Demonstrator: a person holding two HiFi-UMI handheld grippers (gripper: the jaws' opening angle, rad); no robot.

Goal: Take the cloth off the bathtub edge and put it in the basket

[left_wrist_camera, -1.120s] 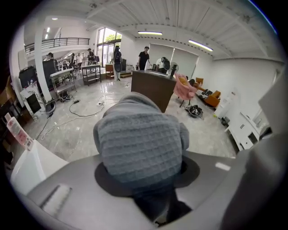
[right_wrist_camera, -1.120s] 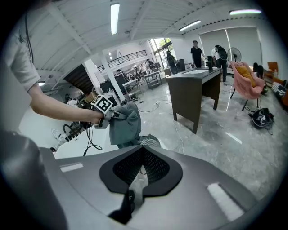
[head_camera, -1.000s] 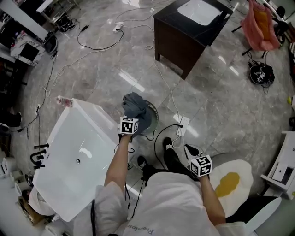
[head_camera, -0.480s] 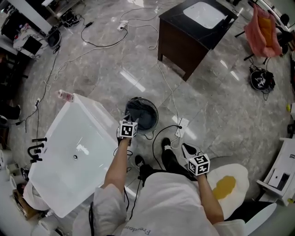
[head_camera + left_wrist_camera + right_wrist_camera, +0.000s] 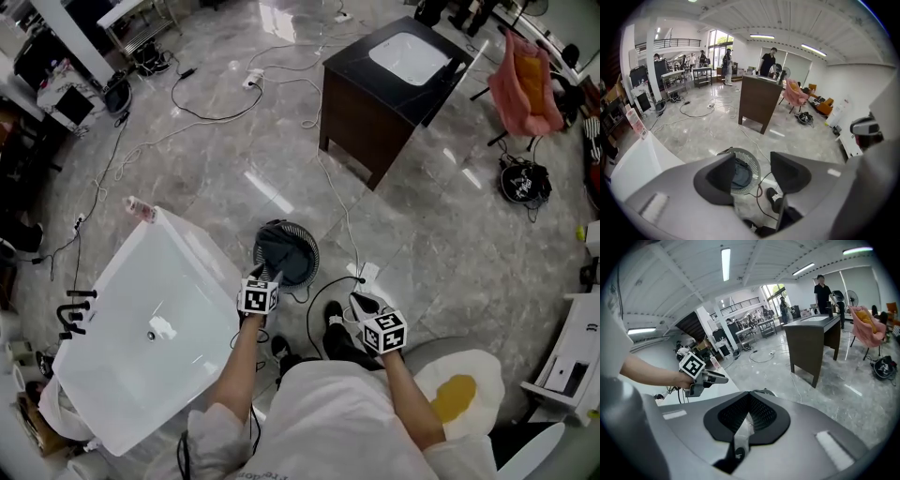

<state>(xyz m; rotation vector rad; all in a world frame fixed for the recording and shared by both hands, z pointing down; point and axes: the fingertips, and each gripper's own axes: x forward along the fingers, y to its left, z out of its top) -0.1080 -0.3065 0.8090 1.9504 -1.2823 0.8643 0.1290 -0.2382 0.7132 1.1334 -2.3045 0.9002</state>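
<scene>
Head view: the cloth (image 5: 279, 249) lies in the basket (image 5: 315, 255) by the left tool (image 5: 271, 277); left gripper view: its jaws stand apart, empty, so a careless dip could snag cloth or tip basket; right gripper view: right tool (image 5: 749, 401) closed, empty.

One bathtub (image 5: 122, 361), one basket (image 5: 314, 255), one cloth (image 5: 279, 249), one dark vanity (image 5: 375, 103), one egg-shaped rug (image 5: 456, 394), two tools (image 5: 271, 276) (image 5: 361, 302)
</scene>
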